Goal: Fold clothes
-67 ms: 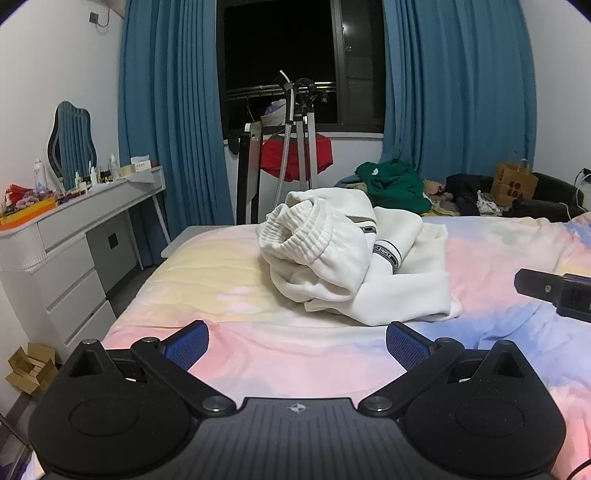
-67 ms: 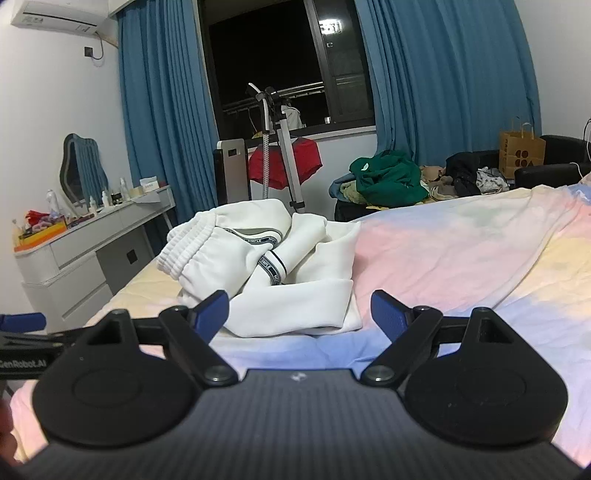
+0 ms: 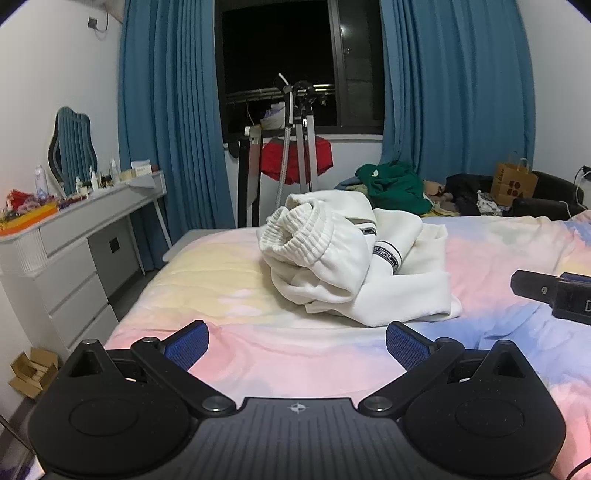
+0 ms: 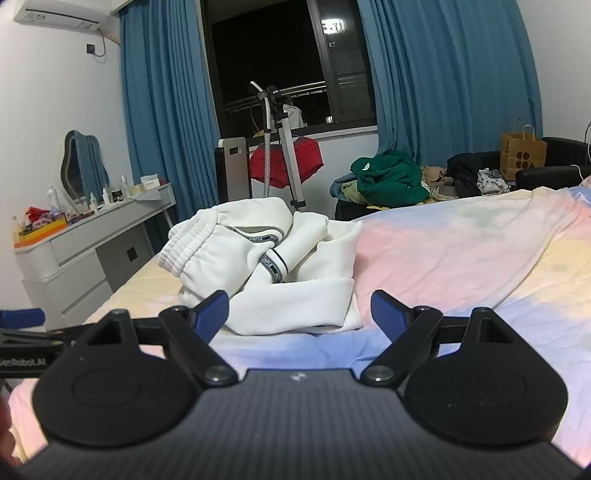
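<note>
White sweatpants [image 3: 351, 266] are lying crumpled on the pastel bed [image 3: 258, 354]; folding is not begun. Left tongs [image 3: 297, 341] and right tongs [image 4: 299, 308] are hovering spread, empty.

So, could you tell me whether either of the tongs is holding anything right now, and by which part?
Nothing is held. The left tongs and right tongs are both open, short of the crumpled white garment on the bed.

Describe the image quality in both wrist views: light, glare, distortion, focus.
Left wrist view: even indoor light, window black, fisheye bends the curtains, white garment sharp. Right wrist view: a bright reflection on the window glass, dark vignette corners, right gripper soft, bedsheet evenly lit.
</note>
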